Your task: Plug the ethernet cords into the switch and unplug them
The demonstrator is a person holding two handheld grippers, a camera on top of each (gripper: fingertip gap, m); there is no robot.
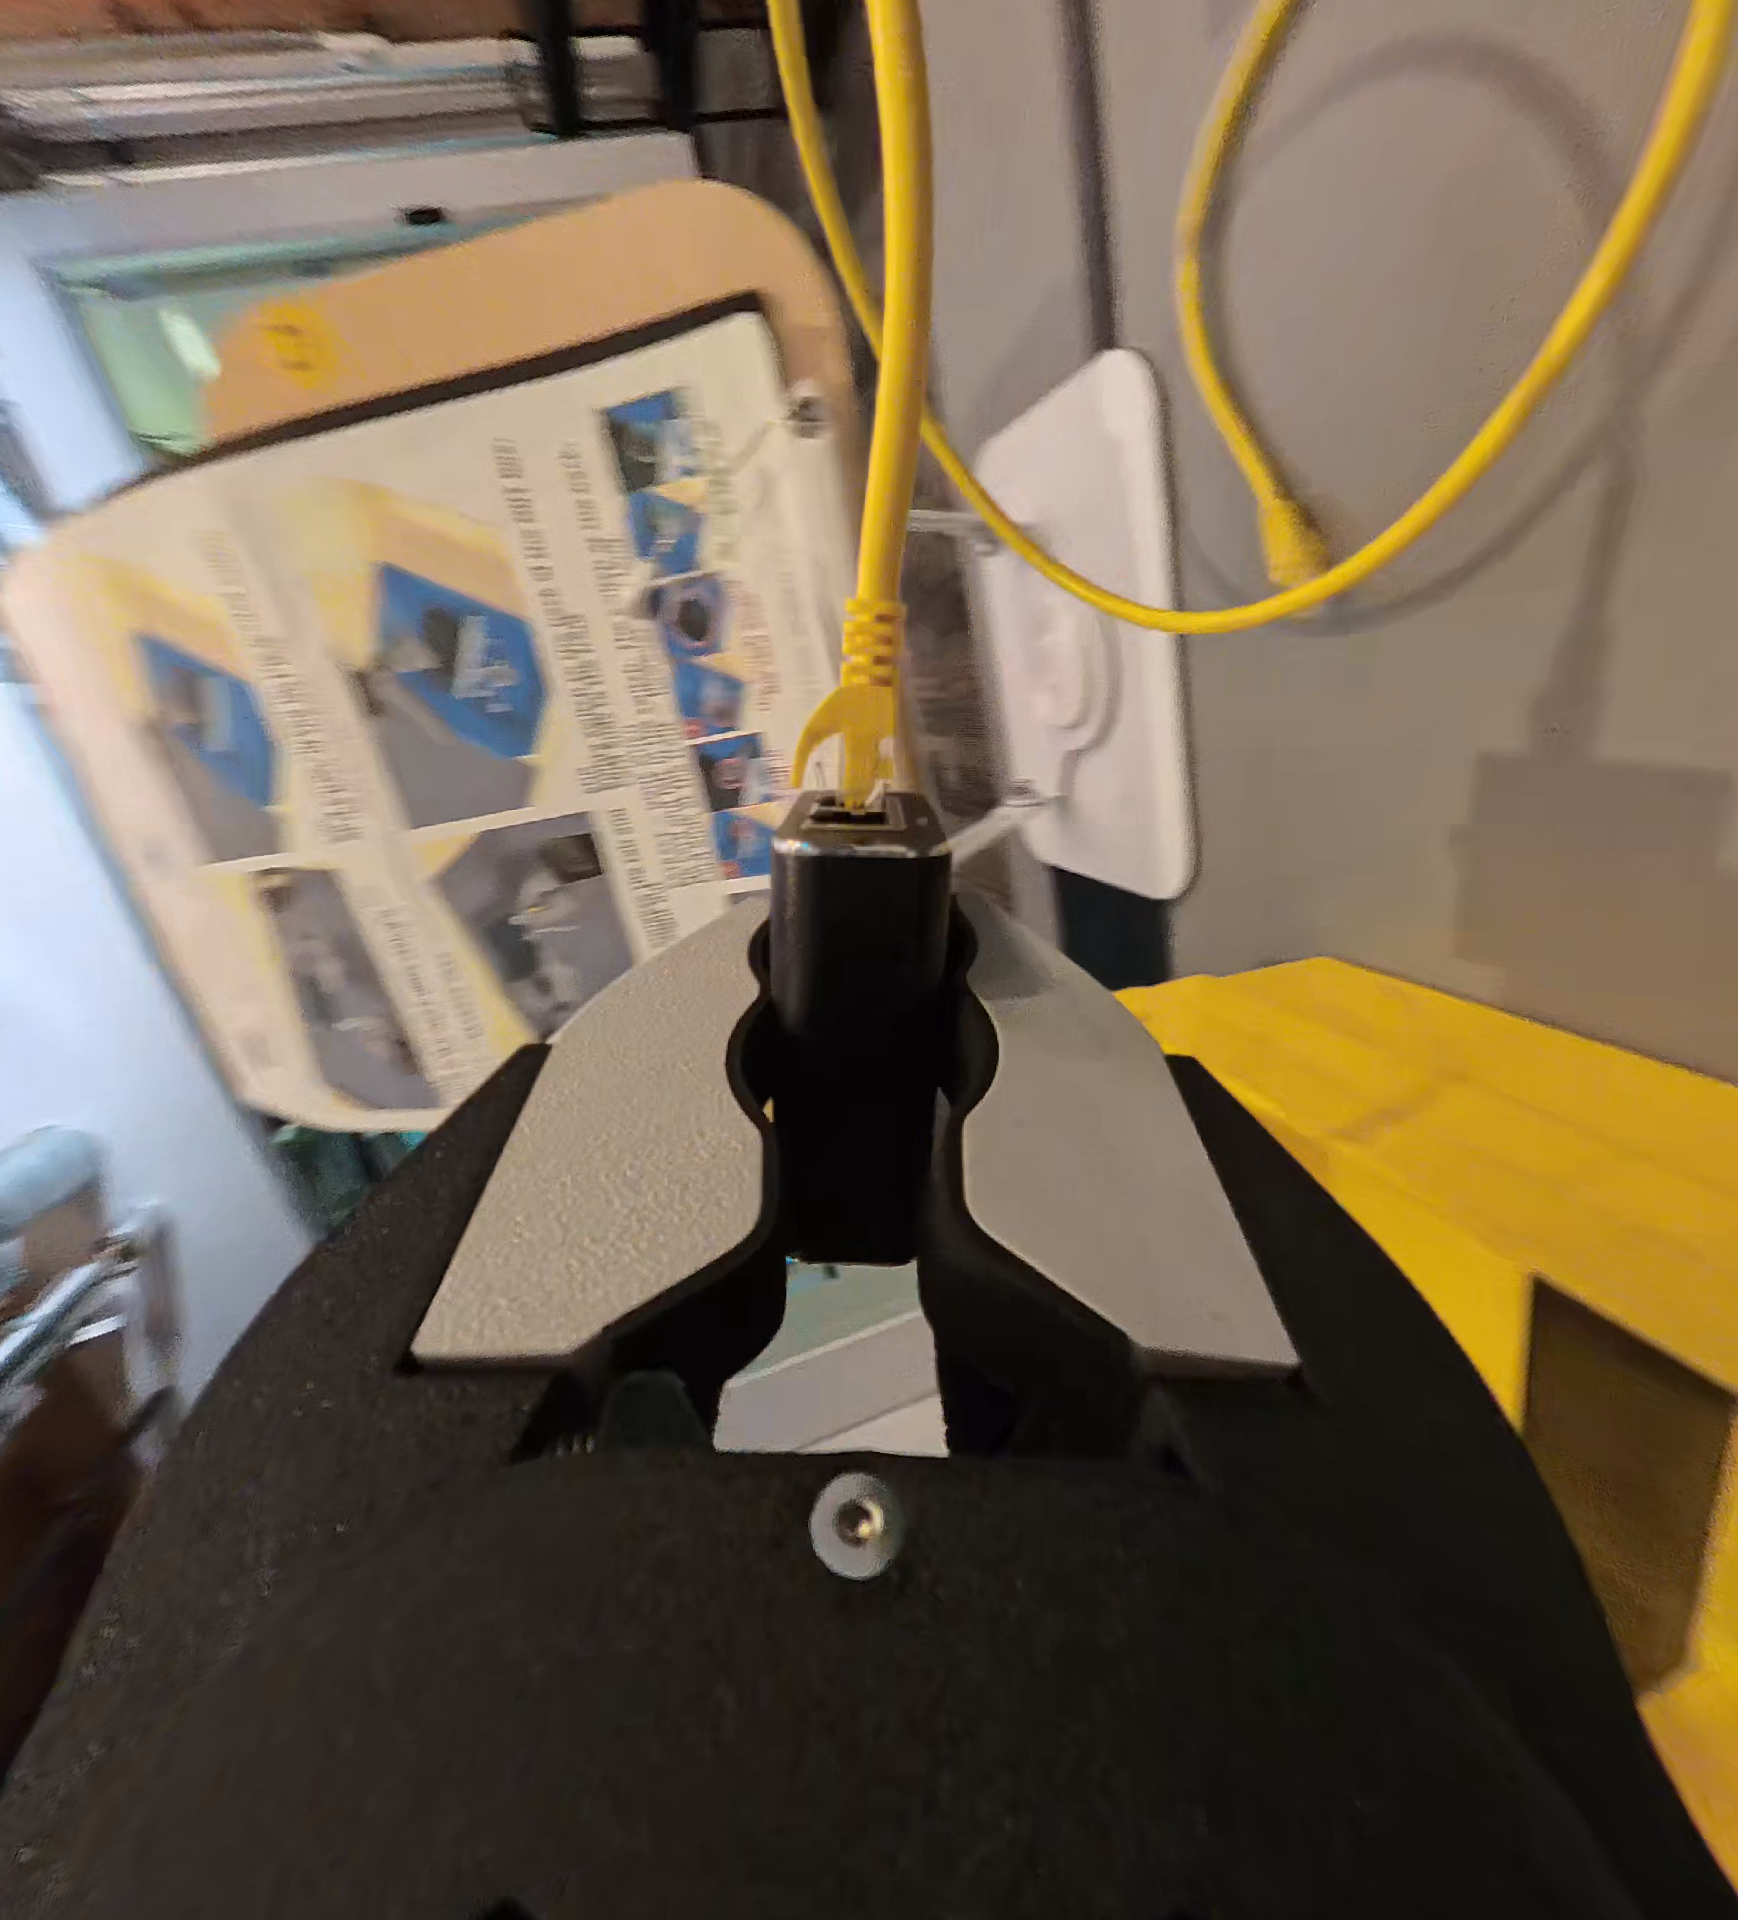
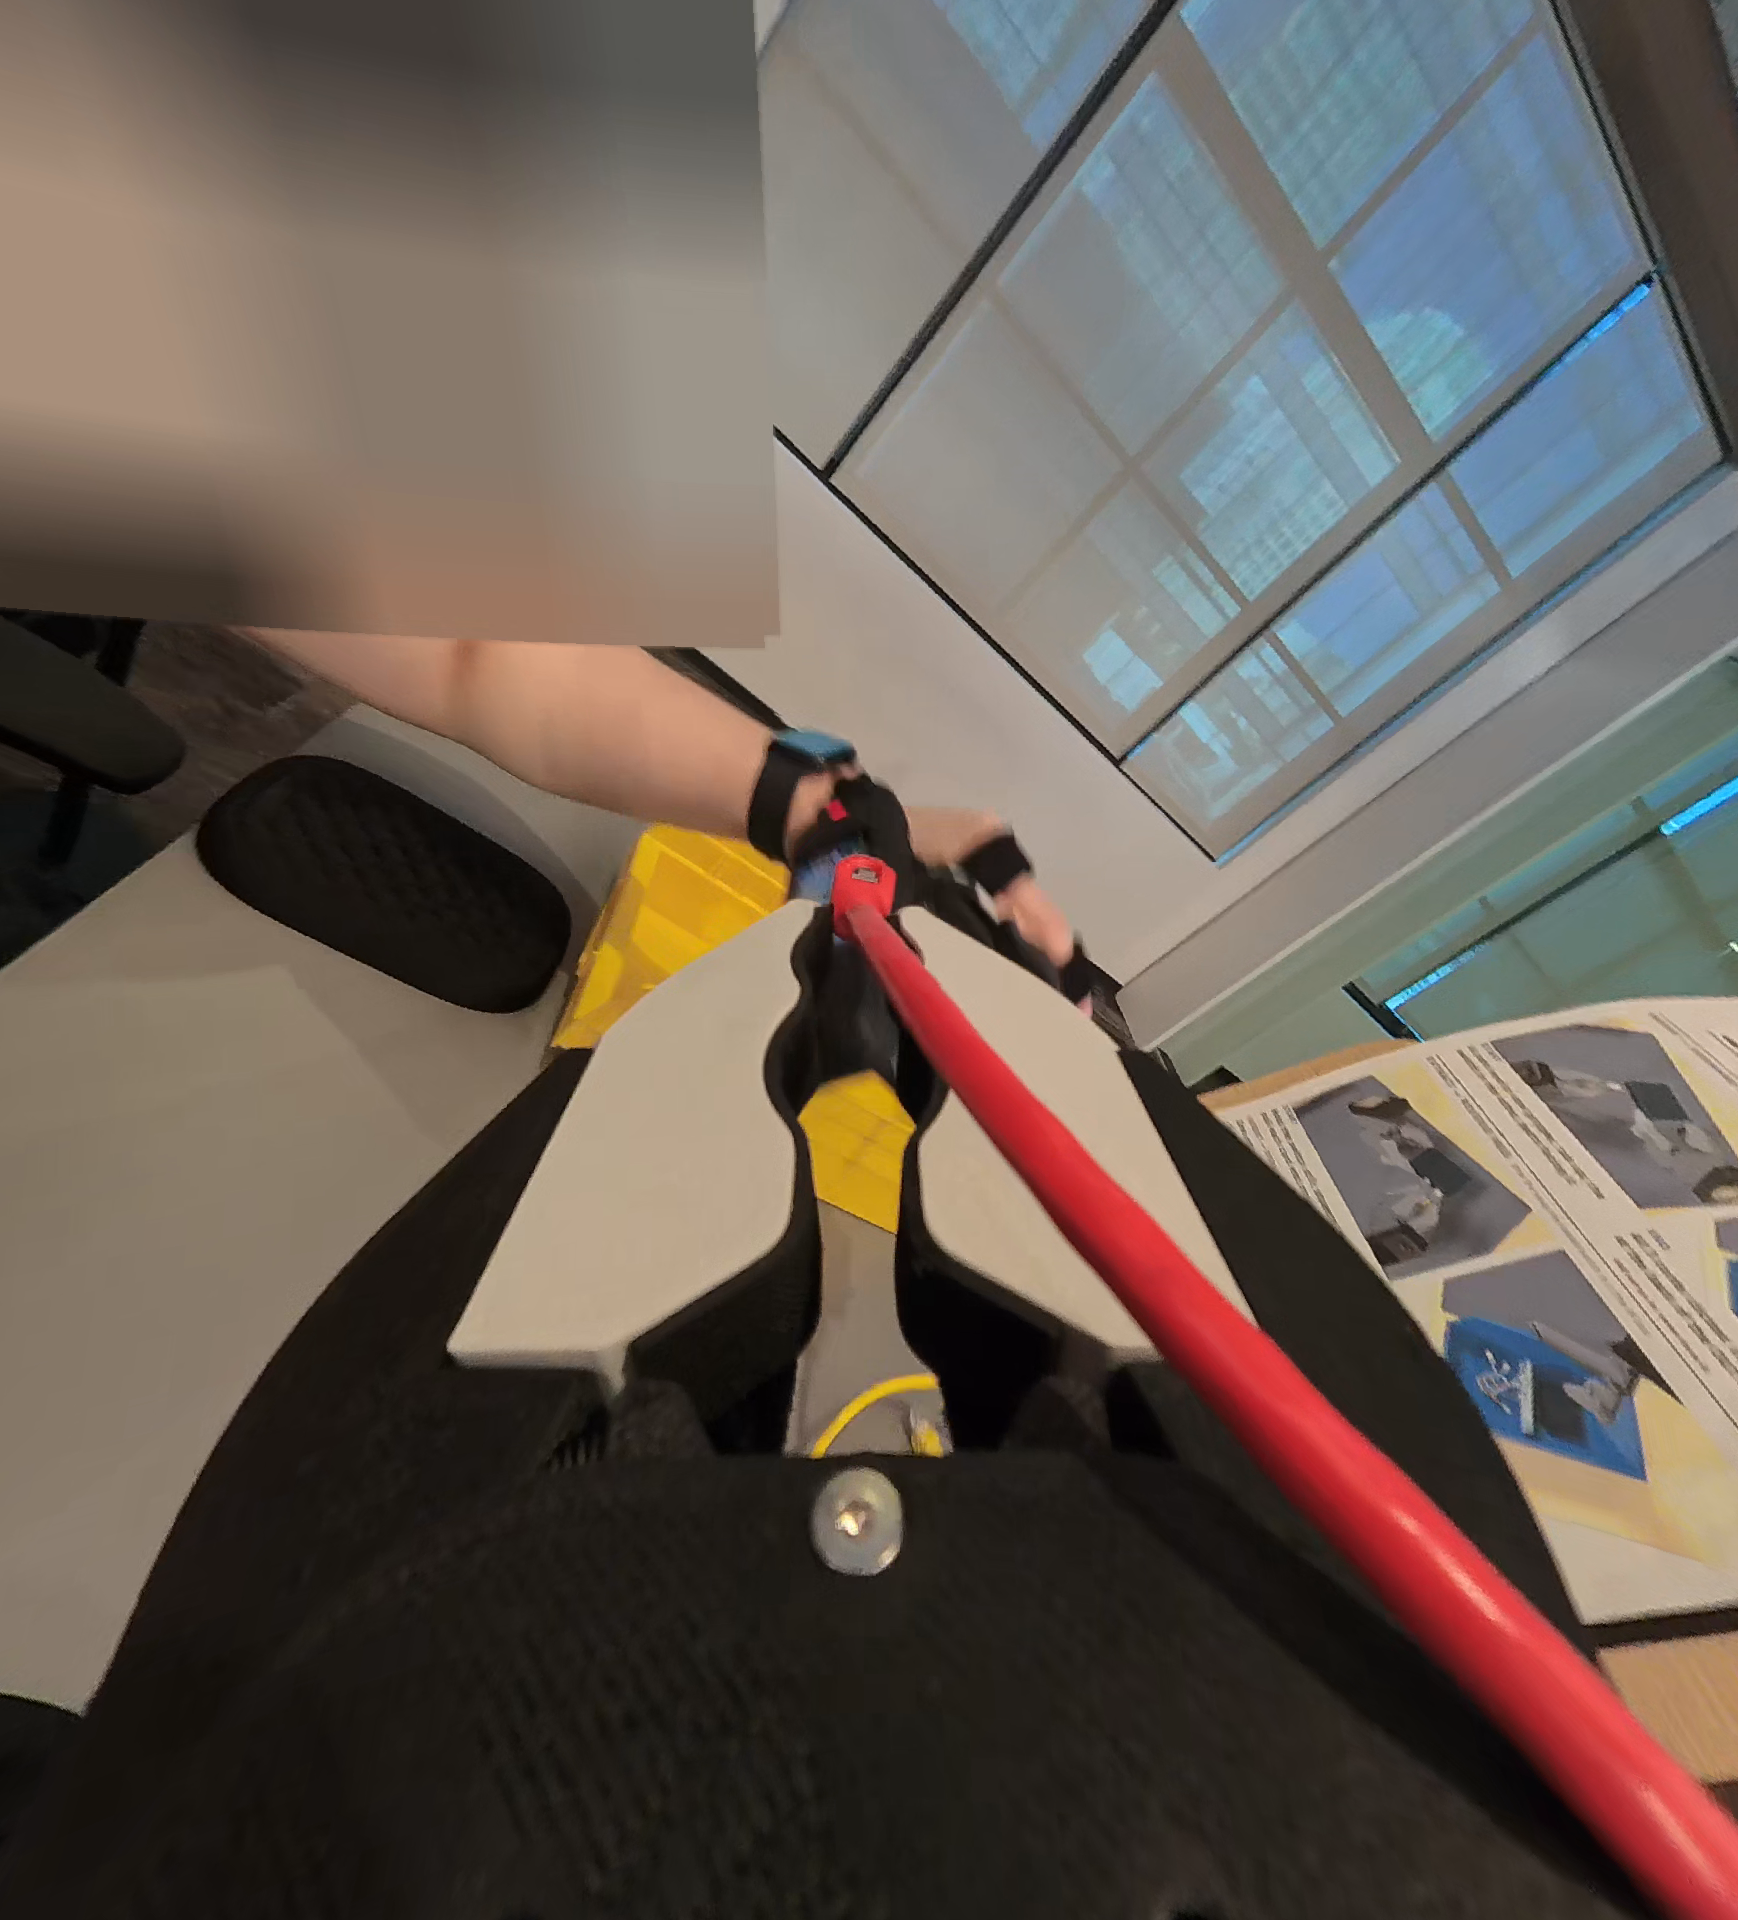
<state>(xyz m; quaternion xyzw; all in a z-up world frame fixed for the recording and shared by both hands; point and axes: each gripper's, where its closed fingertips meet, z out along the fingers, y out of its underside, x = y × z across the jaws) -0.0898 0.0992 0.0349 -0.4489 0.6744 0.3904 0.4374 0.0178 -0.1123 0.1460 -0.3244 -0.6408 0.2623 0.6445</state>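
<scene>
In the left wrist view my left gripper is shut on a small black switch, held end-on between the fingers. A yellow ethernet cord hangs from above, and its plug sits in a port on the switch's far end. A second yellow plug dangles loose to the right. In the right wrist view my right gripper is shut on a red ethernet cord just behind its red plug. The red cord trails back to the lower right.
A yellow box stands at the right, and it also shows in the right wrist view. A printed sheet on cardboard leans at the left. A white plate hangs on the grey wall. A person's gloved hand is beyond the red plug. A black pad lies on the table. About 25 cm separates my left fingertips from my right. My right tips are about 55 cm from the white plate, my left tips only 30 cm.
</scene>
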